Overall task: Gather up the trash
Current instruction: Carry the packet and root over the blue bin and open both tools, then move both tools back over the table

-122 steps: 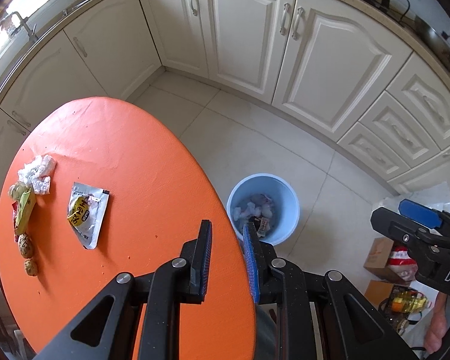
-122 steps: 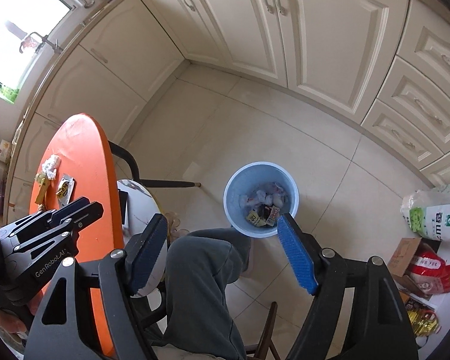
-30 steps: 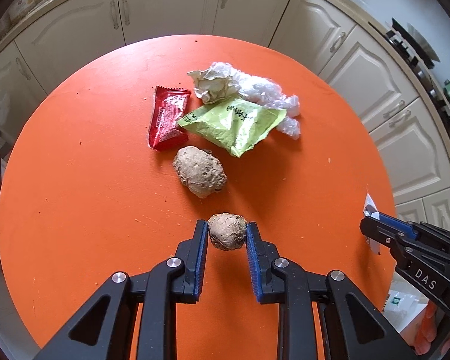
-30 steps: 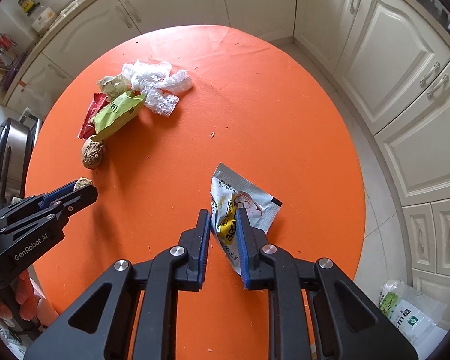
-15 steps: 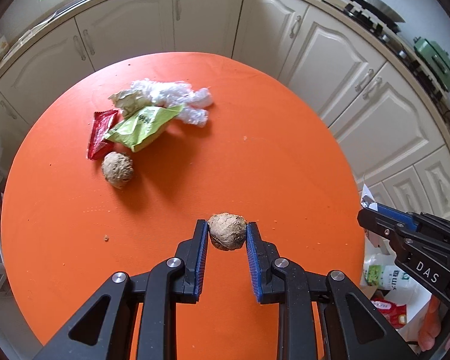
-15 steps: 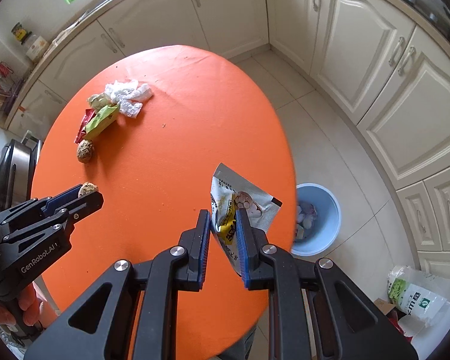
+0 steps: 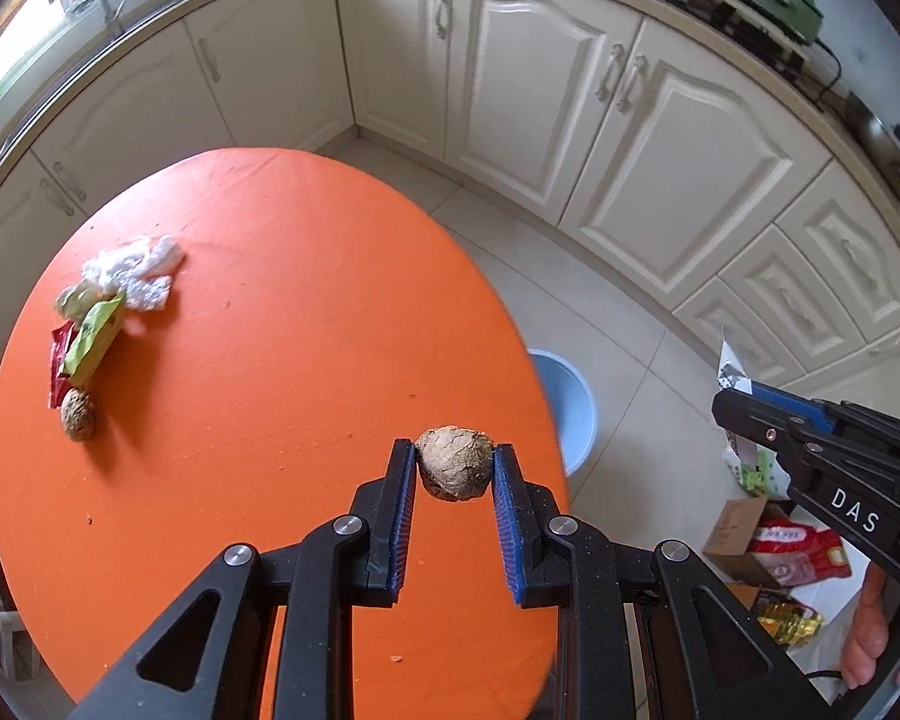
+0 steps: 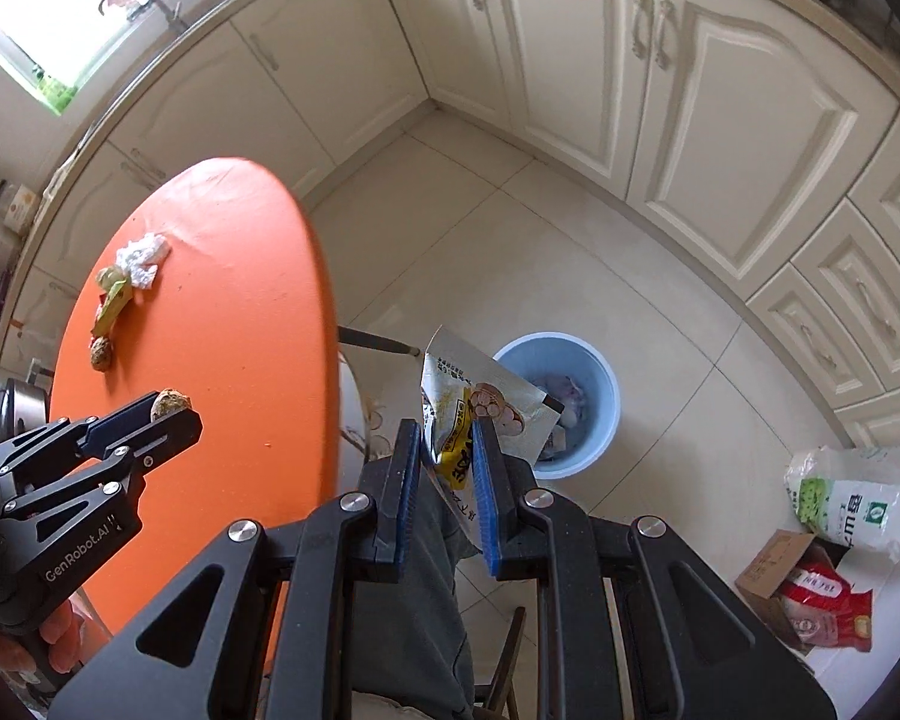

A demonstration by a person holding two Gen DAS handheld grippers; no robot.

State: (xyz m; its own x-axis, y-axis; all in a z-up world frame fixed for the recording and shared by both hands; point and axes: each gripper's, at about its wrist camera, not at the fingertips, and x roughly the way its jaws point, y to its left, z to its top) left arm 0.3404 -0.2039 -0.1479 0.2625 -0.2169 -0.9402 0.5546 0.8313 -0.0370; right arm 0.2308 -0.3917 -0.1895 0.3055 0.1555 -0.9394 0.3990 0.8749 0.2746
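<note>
Trash rides in both claws: the left claw [image 7: 453, 467] grips a brown lumpy ball [image 7: 455, 461] above the round orange counter [image 7: 282, 324]; the right claw [image 8: 446, 449] pinches a silver-and-yellow foil wrapper [image 8: 480, 408] near the pale blue plastic bin [image 8: 594, 372].

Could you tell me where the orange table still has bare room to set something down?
Most of the orange table is bare: the whole stretch from the wrapper pile to the edge nearest the blue bin. It is crowded only at the far left, where white tissue, green wrapper, red wrapper and brown lump cluster.
</note>
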